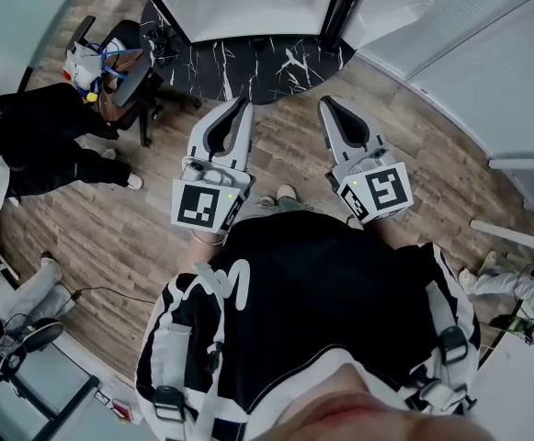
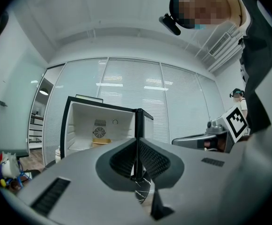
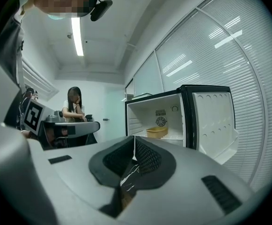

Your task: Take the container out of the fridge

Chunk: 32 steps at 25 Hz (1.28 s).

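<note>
Though in fridge point(image 3: 143, 116) — shallow yellow container point(image 3: 157, 132)

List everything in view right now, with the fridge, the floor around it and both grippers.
fridge: one, black frame, white inside, door open, ahead of both grippers
container: one, yellow, on the fridge shelf
mat: one, black with white veins, under the fridge
chair: one, black, left of the mat, things piled on it
floor: one, brown wood planks
person in black: one, seated far left
person at a desk: one, pale top, right gripper view
left gripper: one, grey, fingers shut, empty
right gripper: one, grey, fingers shut, empty
</note>
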Each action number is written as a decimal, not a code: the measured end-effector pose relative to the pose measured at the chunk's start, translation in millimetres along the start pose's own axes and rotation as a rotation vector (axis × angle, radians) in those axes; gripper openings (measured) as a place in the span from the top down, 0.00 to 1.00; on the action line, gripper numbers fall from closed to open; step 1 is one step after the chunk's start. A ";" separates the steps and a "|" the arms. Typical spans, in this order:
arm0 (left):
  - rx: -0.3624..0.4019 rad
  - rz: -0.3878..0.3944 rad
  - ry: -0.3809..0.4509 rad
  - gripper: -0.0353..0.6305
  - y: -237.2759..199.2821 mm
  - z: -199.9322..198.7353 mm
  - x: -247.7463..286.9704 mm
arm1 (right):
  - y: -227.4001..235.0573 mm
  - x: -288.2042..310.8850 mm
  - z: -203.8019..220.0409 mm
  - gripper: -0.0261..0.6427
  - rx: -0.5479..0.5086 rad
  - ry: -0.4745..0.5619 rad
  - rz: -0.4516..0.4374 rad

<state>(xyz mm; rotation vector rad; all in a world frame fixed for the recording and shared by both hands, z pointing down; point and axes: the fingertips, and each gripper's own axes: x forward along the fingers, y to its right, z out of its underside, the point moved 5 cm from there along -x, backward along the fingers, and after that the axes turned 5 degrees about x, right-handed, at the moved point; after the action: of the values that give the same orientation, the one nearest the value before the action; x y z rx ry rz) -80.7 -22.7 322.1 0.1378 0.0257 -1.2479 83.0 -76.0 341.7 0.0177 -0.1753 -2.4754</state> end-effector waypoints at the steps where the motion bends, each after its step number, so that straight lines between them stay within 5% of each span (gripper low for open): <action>1: 0.002 -0.004 -0.005 0.93 0.9 2.7 -0.5 | 0.7 -0.3 0.3 0.94 0.000 0.000 -0.005; 17: 0.016 -0.040 -0.009 0.93 -3.8 5.6 7.3 | 15.9 3.2 0.8 0.94 -0.004 -0.001 -0.020; 32: -0.006 -0.040 -0.007 0.93 -63.9 20.6 54.7 | 41.5 70.5 -2.0 0.94 0.004 -0.001 0.014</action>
<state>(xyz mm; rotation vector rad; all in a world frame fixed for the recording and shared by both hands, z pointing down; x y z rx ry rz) -125.0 -96.6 331.6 0.1280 0.0263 -1.2885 52.8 -151.9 347.3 0.0163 -0.1804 -2.4616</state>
